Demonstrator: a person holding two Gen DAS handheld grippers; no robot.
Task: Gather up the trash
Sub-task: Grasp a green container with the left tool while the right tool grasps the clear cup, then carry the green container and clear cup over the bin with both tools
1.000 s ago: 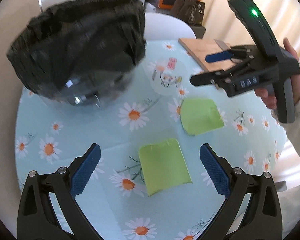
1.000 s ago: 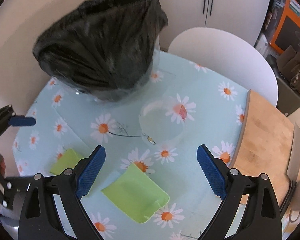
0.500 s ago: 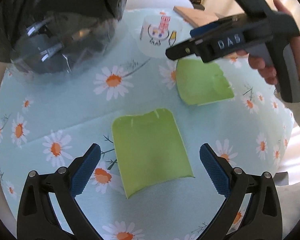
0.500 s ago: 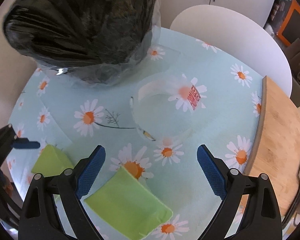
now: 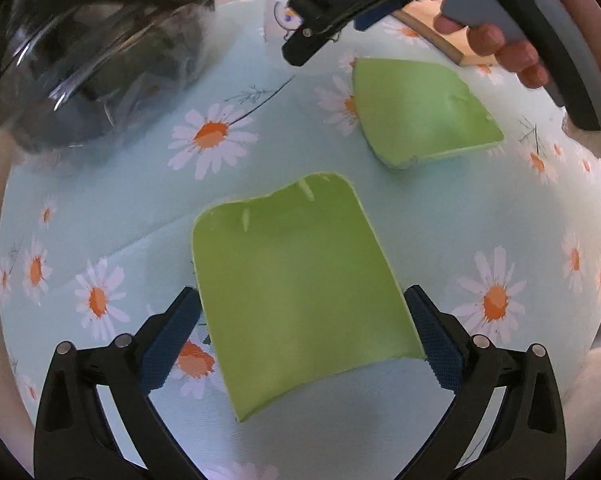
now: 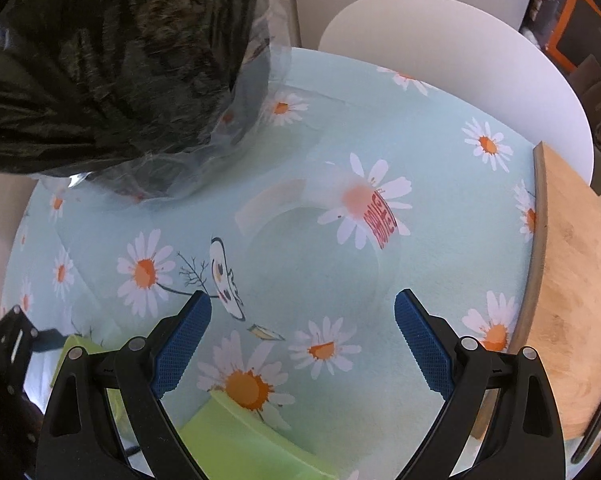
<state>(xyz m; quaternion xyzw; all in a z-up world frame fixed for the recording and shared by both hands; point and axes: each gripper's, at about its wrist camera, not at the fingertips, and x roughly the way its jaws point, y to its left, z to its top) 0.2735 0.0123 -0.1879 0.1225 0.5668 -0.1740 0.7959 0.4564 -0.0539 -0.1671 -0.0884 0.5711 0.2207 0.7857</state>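
Left tool [image 5: 300, 334]: jaws spread wide, straddling the near green paper piece [image 5: 296, 284], one pad just beside each long edge; nothing pinched yet. The piece lies flat on the daisy-print tabletop [image 5: 480, 240], its long axis running away from the tool, slightly skewed.

Right tool [image 6: 302, 340]: jaws spread, empty, hanging over the clear plastic cup [image 6: 316, 240] lying ahead of it.

Second green piece [image 5: 420, 112]: lies beyond the first, nearer the right tool.

Black trash bag [image 6: 112, 60]: far left, mouth not visible.

Judgement: the left tool is best placed for the near piece.
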